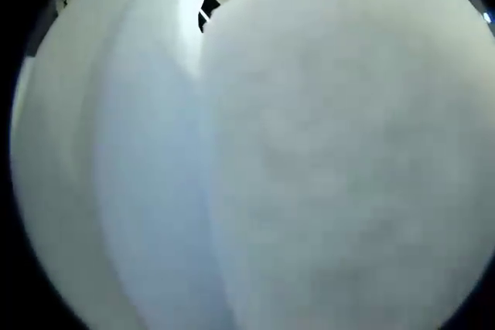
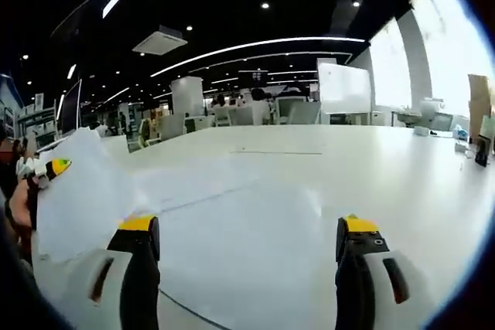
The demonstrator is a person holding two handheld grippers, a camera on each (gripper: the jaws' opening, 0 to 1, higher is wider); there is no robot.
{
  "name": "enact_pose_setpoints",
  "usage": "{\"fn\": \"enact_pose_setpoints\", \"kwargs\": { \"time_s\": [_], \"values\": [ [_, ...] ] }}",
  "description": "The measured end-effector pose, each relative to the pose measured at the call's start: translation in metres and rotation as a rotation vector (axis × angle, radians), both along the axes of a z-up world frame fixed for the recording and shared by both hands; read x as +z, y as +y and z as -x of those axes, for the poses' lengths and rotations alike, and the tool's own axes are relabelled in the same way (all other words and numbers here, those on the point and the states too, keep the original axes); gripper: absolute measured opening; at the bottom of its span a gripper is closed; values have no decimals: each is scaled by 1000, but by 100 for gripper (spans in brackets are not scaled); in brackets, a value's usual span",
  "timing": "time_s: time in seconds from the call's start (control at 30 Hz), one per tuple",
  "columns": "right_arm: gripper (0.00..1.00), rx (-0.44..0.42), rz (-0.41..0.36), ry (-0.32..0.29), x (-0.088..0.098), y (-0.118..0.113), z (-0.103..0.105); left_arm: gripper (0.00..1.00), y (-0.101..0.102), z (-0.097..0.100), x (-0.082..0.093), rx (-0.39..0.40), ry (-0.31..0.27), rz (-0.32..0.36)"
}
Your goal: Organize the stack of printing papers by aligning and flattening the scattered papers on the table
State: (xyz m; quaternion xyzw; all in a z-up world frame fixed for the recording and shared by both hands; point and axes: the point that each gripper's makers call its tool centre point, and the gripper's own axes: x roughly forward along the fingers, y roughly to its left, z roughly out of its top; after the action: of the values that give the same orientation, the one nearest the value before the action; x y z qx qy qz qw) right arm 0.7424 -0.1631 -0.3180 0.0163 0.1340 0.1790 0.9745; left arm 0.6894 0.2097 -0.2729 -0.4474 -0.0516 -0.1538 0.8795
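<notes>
- Two jaws of the right hand-held gripper (image 2: 247, 229) stand wide apart with nothing between them, low over the white surface (image 2: 387, 175).
- White papers (image 2: 85, 191) rise at the left of the right gripper view, lifted off the surface and bent, with the left hand-held gripper (image 2: 50, 169) at their far left edge, its yellow tip showing.
- Flat sheets (image 2: 232, 214) lie on the surface ahead of the right jaws.
- Close against the left gripper view, papers (image 1: 309, 160) overlap in blurred white layers; whether the left jaws are closed, I cannot tell.
</notes>
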Motion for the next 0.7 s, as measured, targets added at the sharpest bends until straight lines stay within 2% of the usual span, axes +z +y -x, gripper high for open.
{"fn": "enact_pose_setpoints", "kwargs": {
  "time_s": [0.23,0.33,0.7],
  "values": [
    [89,10,6,13,-4,-5,1,6,1,0,0,-1,2,1],
    [90,-4,51,6,-7,-13,0,6,1,0,0,-3,3,7],
    [88,-49,73,12,-13,-27,1,6,2,-1,-1,-2,11,15]
  ]
}}
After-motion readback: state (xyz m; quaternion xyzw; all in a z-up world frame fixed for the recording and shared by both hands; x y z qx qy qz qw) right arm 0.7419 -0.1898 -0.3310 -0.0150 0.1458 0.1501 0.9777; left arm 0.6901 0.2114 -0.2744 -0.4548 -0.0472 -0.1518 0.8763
